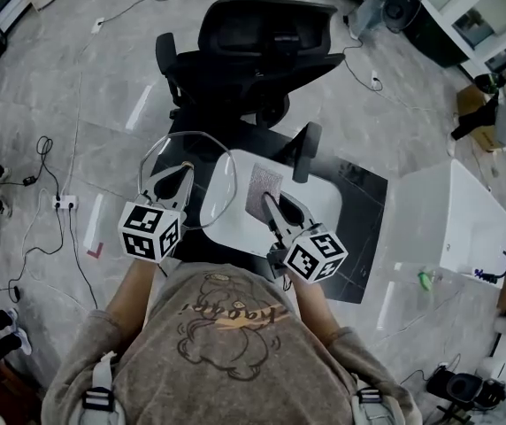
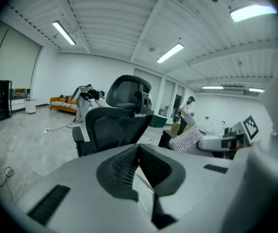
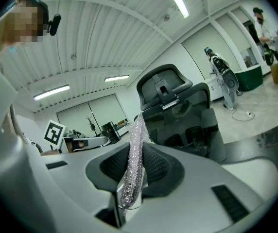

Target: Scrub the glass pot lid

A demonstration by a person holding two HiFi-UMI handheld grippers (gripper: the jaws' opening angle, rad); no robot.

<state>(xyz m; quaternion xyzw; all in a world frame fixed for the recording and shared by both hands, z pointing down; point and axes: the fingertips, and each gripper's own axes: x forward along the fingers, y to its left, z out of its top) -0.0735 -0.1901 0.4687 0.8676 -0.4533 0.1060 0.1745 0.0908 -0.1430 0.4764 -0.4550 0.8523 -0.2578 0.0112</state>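
Observation:
The glass pot lid [image 1: 210,168], clear with a metal rim, hangs tilted over the left edge of a small white table [image 1: 324,193]. My left gripper [image 1: 177,172] is shut on its rim; in the left gripper view the lid [image 2: 143,181] shows only as a thin edge between the closed jaws of the left gripper [image 2: 139,152]. My right gripper [image 1: 271,204] is shut on a glittery silver scrub pad [image 1: 264,187] just right of the lid. In the right gripper view the pad [image 3: 135,149] sticks upright out of the right gripper [image 3: 130,176].
A black office chair [image 1: 253,51] stands right behind the small table, on a dark floor mat [image 1: 368,228]. Cables and a power strip [image 1: 63,203] lie on the floor at left. A larger white table [image 1: 474,220] stands at right.

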